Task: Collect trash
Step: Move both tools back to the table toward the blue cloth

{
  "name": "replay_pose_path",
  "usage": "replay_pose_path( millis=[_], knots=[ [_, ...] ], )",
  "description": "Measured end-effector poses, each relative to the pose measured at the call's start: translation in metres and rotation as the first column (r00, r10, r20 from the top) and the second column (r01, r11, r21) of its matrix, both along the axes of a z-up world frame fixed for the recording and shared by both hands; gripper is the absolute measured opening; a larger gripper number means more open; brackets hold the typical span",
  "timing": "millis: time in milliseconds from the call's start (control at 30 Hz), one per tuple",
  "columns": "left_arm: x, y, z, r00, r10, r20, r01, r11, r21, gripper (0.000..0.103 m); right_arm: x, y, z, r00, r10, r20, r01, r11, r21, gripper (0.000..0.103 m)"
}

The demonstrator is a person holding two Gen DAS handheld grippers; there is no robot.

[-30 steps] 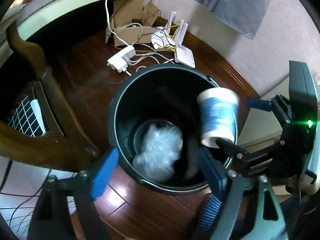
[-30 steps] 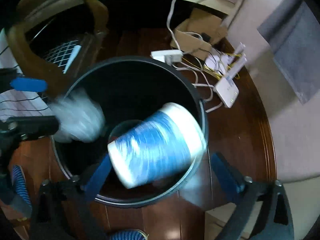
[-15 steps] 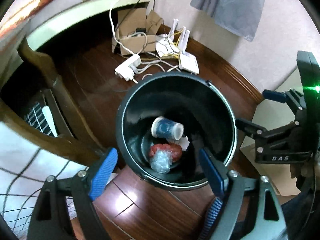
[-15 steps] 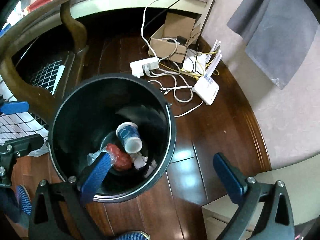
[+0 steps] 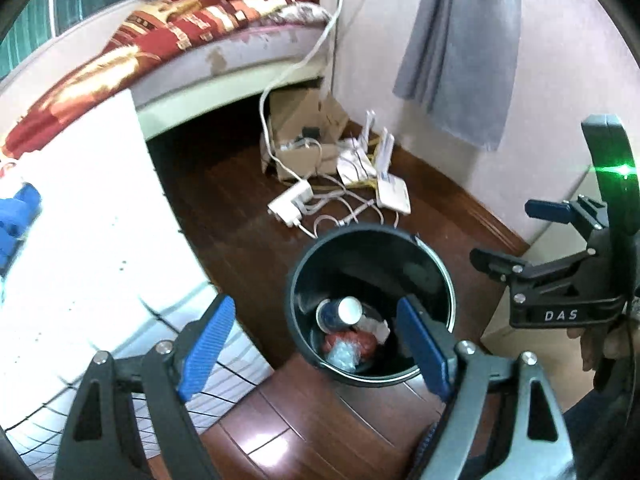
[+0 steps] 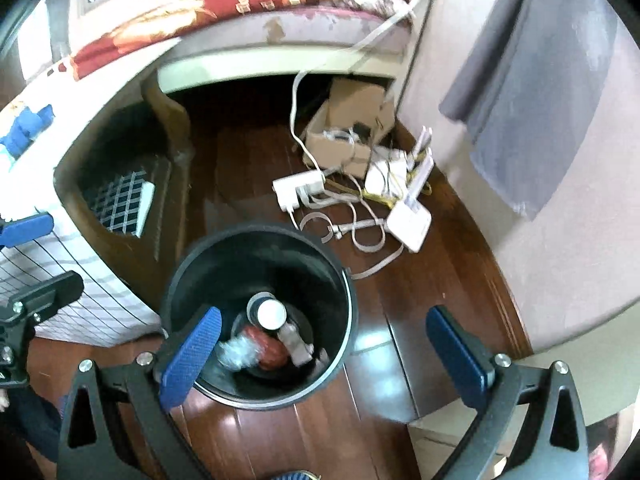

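A black round bin [image 5: 436,264] stands on the dark wooden floor; it also shows in the right wrist view [image 6: 188,264]. In it lie a blue and white paper cup [image 5: 340,312], a red wrapper [image 5: 352,340], crumpled clear plastic [image 5: 342,356] and white scraps. The cup [image 6: 272,312], red wrapper [image 6: 272,350] and plastic [image 6: 238,350] show in the right wrist view too. My left gripper [image 5: 316,344] is open and empty, high above the bin. My right gripper [image 6: 324,352] is open and empty, also above the bin; it also shows in the left wrist view [image 5: 516,236].
A table with a white gridded cloth [image 5: 80,240] and a curved wooden leg [image 6: 168,120] stands left of the bin. A power strip [image 5: 290,204], cables, a white router [image 5: 394,196] and a cardboard box [image 5: 300,140] lie beyond it. A pink wall with grey cloth [image 5: 460,48] is right.
The cup and the plastic dropped from the grippers into the bin. Both grippers, open and empty, have since risen well away from it.
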State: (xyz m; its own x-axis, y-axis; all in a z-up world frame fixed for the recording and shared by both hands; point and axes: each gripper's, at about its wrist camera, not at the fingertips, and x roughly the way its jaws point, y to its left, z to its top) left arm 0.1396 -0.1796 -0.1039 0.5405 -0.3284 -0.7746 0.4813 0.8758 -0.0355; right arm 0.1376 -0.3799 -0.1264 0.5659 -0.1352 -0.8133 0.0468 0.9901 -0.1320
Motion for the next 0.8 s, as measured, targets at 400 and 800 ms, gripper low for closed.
replay_pose_path(
  millis=[400,800],
  knots=[
    [0.001,0.074,0.036,0.981,0.176,0.077,-0.172,0.983,-0.059,0.085,0.015,0.084,0.061,0.982,0.153,0.114,-0.149,0.988,-0.039,0.103],
    [-0.006,0.167,0.046,0.918,0.374,0.13,-0.366,0.927,-0.081,0.085,0.03,0.175,0.077,0.938,0.309,0.157,-0.307,0.951,-0.04,0.103]
  ],
)
